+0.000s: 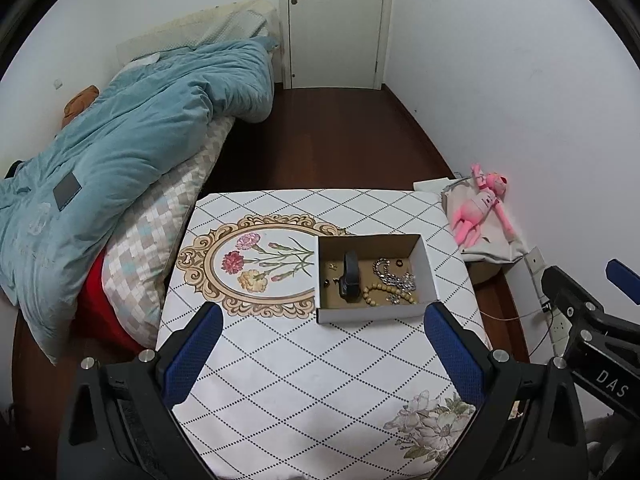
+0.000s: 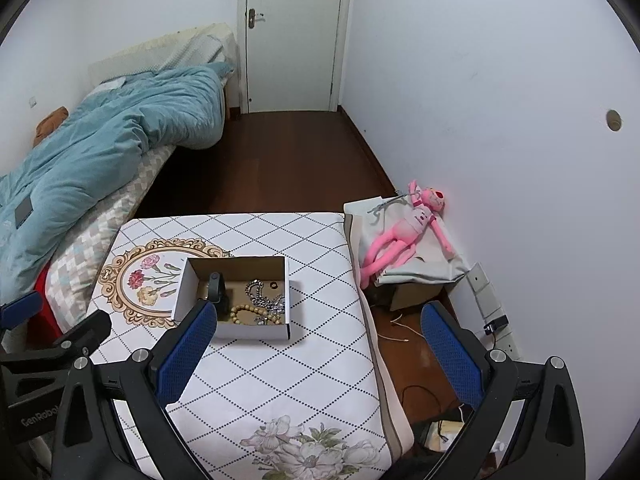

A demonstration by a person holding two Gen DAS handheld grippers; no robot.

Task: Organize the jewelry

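A white cardboard box (image 1: pixel 372 312) with a brown inside stands on the patterned table (image 1: pixel 300 380). In it lie a black watch (image 1: pixel 351 278), a silver chain (image 1: pixel 394 276), a tan bead bracelet (image 1: pixel 380 292), a dark ring (image 1: pixel 398 263) and small earrings (image 1: pixel 332 267). My left gripper (image 1: pixel 324 356) is open and empty, just in front of the box. My right gripper (image 2: pixel 320 356) is open and empty, over the table's right edge; the box (image 2: pixel 256 330) is ahead to its left, with the watch (image 2: pixel 217 286), chain (image 2: pixel 260 292) and bracelet (image 2: pixel 248 312) inside.
A bed with a blue quilt (image 1: pixel 120 148) lies to the left of the table. A pink plush toy (image 2: pixel 404 232) lies on a cloth bag on a box at the right wall. Cables and a power strip (image 2: pixel 492 312) lie on the dark wood floor. A white door (image 1: pixel 336 20) is at the back.
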